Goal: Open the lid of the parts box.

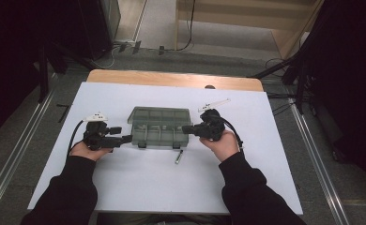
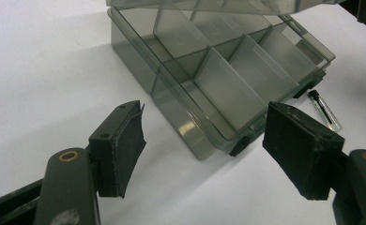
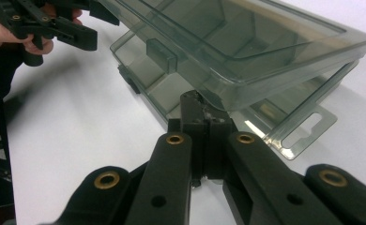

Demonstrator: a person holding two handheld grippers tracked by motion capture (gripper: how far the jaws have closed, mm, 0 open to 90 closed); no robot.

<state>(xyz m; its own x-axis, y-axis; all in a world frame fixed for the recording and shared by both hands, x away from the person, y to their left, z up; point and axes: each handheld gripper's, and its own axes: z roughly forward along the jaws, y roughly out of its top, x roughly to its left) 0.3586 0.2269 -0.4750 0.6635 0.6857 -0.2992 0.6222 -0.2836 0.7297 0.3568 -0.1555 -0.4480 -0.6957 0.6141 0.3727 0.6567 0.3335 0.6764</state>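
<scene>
1. Smoky clear compartment box lies mid-table, lid partly raised.
2. Right gripper: jaws closed together, pinching the lid's edge.
3. Left gripper: jaws wide apart, holding nothing, just beside the box's left end.
4. Small vial lies near the box's front.
5. No legible markings.

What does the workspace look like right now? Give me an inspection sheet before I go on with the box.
Surface: white table top, a bare wooden strip along its far edge.
Job's things: smoky clear compartment box, lid raised part way, compartments look empty.
Clutter: one small vial lying flat on the table in front of the box, apart from it.
Grippers: left gripper open, at the box's end with a black latch between its jaws, pads not touching; right gripper shut, tips under the lid's edge.
Cables: one black cable trails from each gripper.
Surroundings: grey floor, dark stands, floor rails either side.
</scene>
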